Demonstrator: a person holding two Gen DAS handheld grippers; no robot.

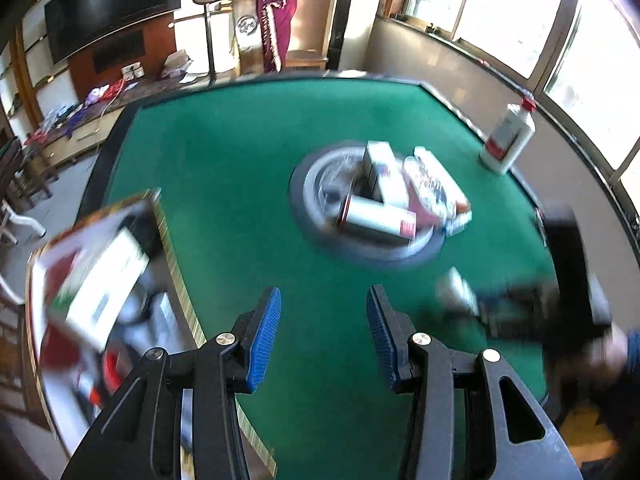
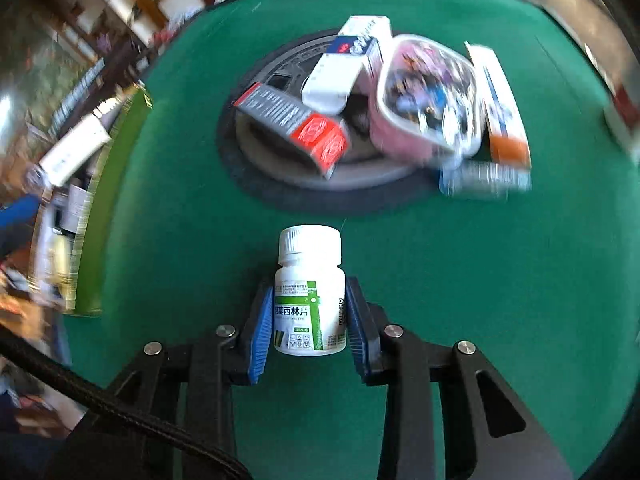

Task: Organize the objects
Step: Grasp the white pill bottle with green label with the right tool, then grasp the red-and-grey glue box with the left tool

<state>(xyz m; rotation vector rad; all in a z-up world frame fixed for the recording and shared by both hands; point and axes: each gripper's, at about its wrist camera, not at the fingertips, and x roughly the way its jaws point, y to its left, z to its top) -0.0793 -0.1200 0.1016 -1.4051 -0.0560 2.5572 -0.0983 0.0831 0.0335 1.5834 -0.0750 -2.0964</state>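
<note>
Green felt table (image 1: 240,168) | windows (image 1: 520,12) | L gripper (image 1: 324,320) empty, apart | R gripper (image 2: 308,316) clamps pill bottle (image 2: 310,296)

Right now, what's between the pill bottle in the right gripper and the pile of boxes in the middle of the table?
Only bare green felt, in the right wrist view, between the pill bottle and the pile of boxes.

Motion-blurred box (image 1: 92,280) (contents unreadable), cut off at left edge

Daylight floods in through the windows (image 1: 592,40) at upper right, overexposed to white. Both fisheye views bend hard at the rims and darken in the corners. Motion blur smears the box pile (image 2: 400,100) — the pill bottle (image 2: 310,292) stays crisp.
</note>
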